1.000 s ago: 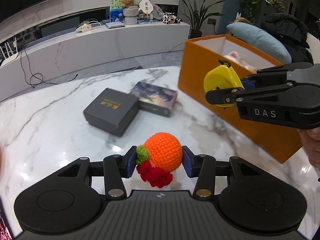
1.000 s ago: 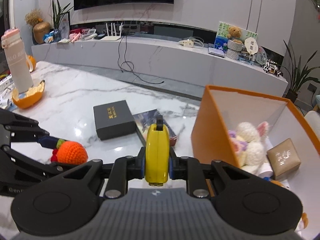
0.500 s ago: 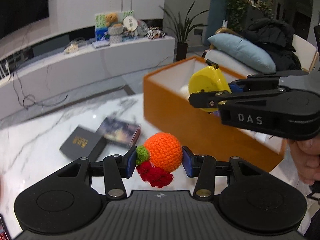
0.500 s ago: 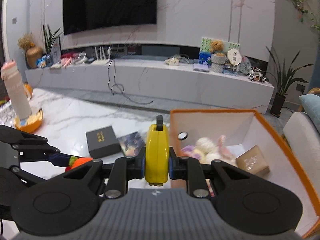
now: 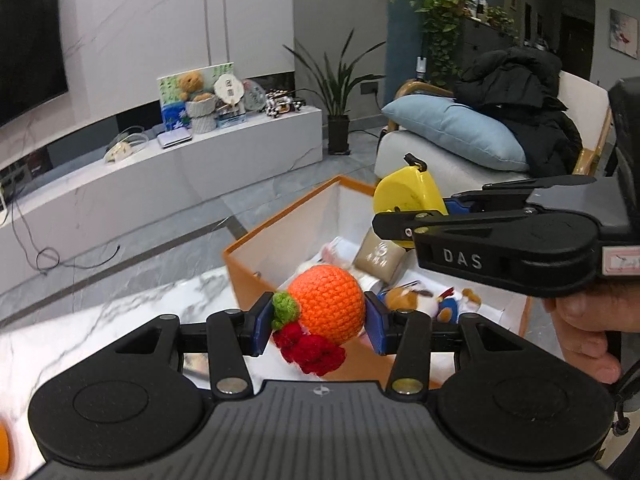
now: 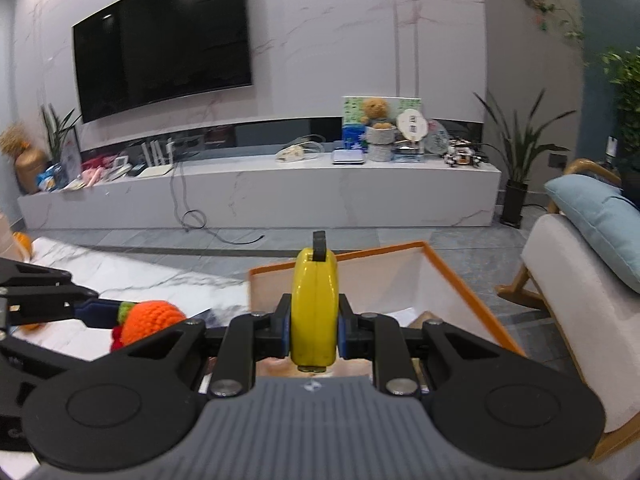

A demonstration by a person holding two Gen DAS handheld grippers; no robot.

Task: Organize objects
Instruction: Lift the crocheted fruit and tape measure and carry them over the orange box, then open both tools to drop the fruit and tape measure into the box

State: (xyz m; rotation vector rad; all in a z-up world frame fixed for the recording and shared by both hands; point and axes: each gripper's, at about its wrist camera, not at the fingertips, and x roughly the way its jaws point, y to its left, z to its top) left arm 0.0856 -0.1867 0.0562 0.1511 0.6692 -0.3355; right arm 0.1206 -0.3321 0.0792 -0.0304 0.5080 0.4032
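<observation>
1. Left gripper clamped on crocheted orange, held above near corner of orange box.
2. Right gripper clamped on yellow tape measure, above same box.
3. Box standing on marble counter, plush toys inside.

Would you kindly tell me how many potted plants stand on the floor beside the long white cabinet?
1: the potted plant stands at the cabinet's right end; others may be hidden.
</observation>
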